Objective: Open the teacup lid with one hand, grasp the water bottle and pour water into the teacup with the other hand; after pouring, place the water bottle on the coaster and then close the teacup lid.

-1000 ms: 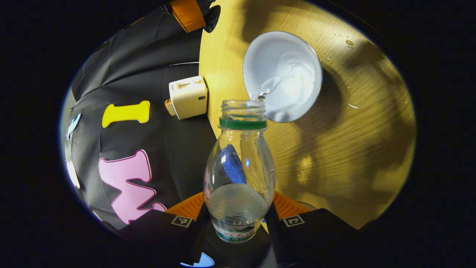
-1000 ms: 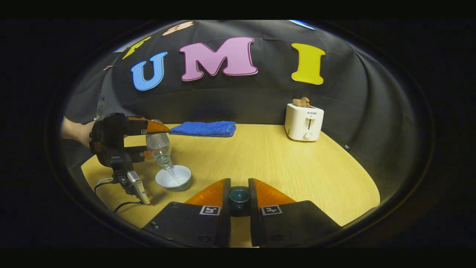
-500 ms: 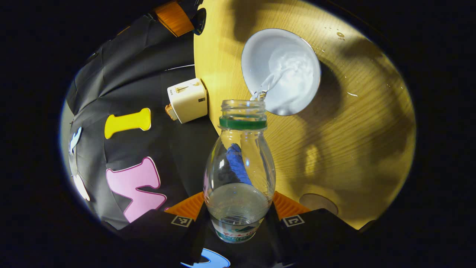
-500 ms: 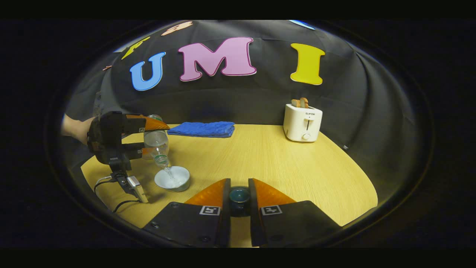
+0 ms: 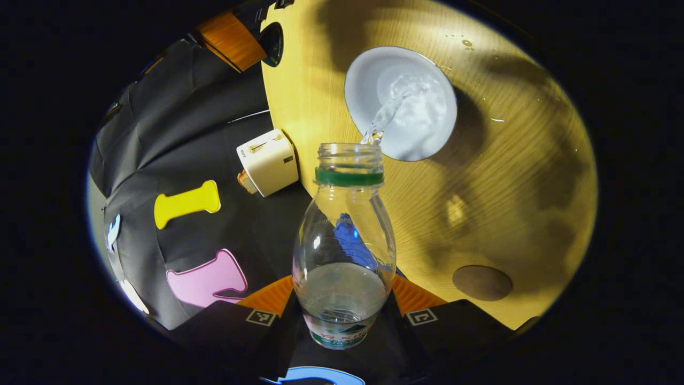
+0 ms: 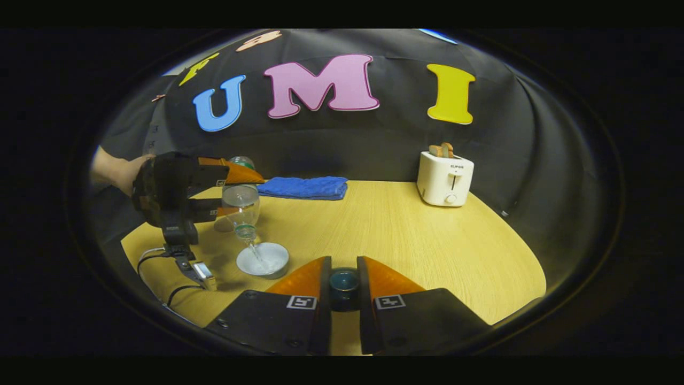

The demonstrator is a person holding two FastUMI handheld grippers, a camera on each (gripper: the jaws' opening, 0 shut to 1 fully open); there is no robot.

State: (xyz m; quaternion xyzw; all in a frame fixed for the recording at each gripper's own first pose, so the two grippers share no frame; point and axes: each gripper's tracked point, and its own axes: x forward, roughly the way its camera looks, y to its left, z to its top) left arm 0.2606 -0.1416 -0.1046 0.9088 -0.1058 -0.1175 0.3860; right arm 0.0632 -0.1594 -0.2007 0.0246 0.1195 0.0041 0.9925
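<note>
**Two grippers busy, water running into the teacup**

Water streams from the mouth of the tipped water bottle (image 5: 343, 251) into the white teacup (image 5: 401, 102), which stands uncovered on the wooden surface (image 5: 513, 176) at about 12 o'clock in the left gripper view. The left gripper (image 5: 342, 310) has its jaws clenched on the bottle's lower body, neck pointing forward and down. The bottle is roughly a third full. A round brown coaster (image 5: 482, 282) lies bare on the surface at 4 o'clock, well apart from the cup.

In the right gripper view, the right gripper (image 6: 344, 286) has its jaws clamped on the dark teal teacup lid (image 6: 343, 283), held above the surface at 6 o'clock. At 9 o'clock a hand (image 6: 120, 174) holds the left gripper over the cup. A folded blue towel (image 6: 303, 187) lies at 11 o'clock by the back edge, and a white toaster (image 6: 444, 177) stands at 2 o'clock.
</note>
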